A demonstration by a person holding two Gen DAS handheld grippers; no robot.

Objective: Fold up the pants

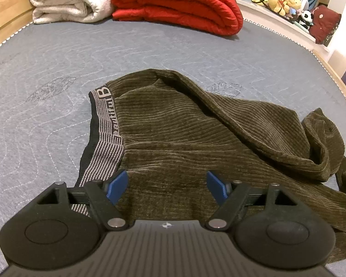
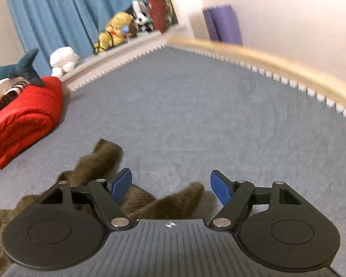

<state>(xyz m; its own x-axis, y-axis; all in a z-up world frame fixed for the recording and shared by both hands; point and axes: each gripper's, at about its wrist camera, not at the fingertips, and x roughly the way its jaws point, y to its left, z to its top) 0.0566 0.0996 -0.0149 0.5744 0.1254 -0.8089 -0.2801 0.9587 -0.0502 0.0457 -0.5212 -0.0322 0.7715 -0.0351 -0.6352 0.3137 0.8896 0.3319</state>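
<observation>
Warm indoor light, soft shadows; left view sharp, right view motion-blurred; fisheye bending at edges.

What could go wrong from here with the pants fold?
1. The pants lie bunched on the right, with a leg flopped over; folding now would likely trap those wrinkles.
2. The left gripper is open over mid-fabric beside the waistband; closing may pinch one layer.
3. The right gripper is open, and the view is blurred: it could miss the leg ends.

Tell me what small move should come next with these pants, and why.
Probably lower the left hand-held gripper and close it on the pants beside the striped waistband. Both hand-held grippers are open and hold nothing, the pants lie rumpled on the grey mattress, and the right hand-held gripper hovers over the loose leg ends.
</observation>
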